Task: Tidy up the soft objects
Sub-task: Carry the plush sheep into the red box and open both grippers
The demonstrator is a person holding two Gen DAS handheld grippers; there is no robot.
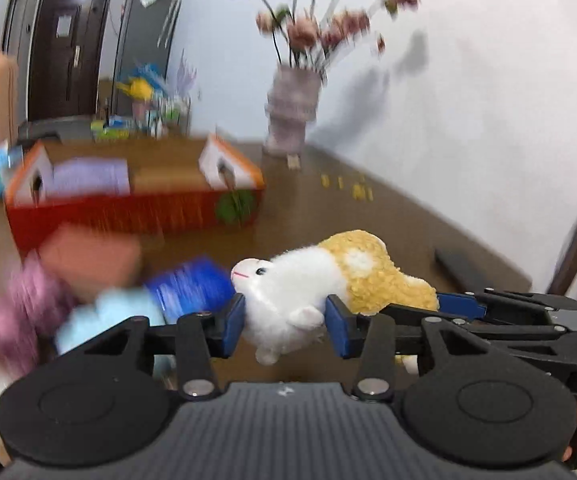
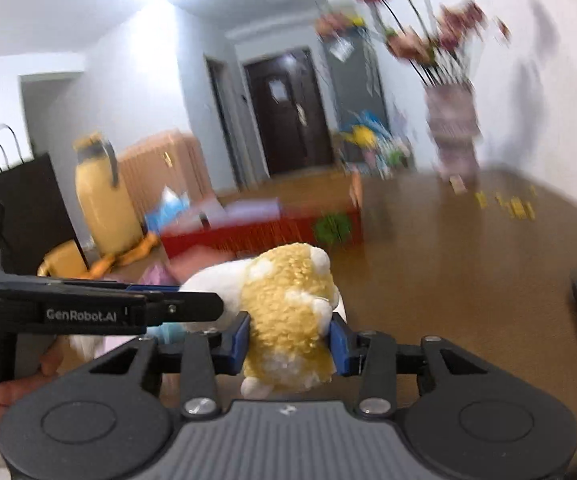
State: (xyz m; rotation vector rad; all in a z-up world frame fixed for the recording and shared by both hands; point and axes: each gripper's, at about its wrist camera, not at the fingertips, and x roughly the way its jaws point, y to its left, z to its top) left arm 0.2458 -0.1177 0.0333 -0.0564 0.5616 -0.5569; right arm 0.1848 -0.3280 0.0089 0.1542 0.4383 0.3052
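Far left in the left wrist view: blurred soft items on the brown table (image 1: 368, 208) — something pink-purple (image 1: 12, 312), a reddish-brown piece (image 1: 92, 260), a pale blue piece (image 1: 104, 320) and a blue one (image 1: 192, 284), lying close together. Behind them, a red storage box (image 1: 128, 212) with orange-edged flaps standing open, something lilac inside. Centre: left gripper (image 1: 284, 322), blue pads clamped on the white front half of a plush toy (image 1: 288, 292), the toy's face turned left, one white paw hanging below the pads. Just right of that, the toy's yellow curly back end (image 1: 372, 276), with the right gripper's blue-tipped fingers reaching in from the right edge against it. Further back, a vase of pink flowers (image 1: 292, 112) by the wall; a dark flat object (image 1: 468, 272) on the table at right.

Right wrist view, left to right: a hand (image 2: 12, 384) on the left gripper's handle, a yellow flask (image 2: 104, 200) behind, then the right gripper (image 2: 290, 340) — pads pressed into the toy's yellow half, the toy held clear above the tabletop, well short of the red box. Background heavily blurred.
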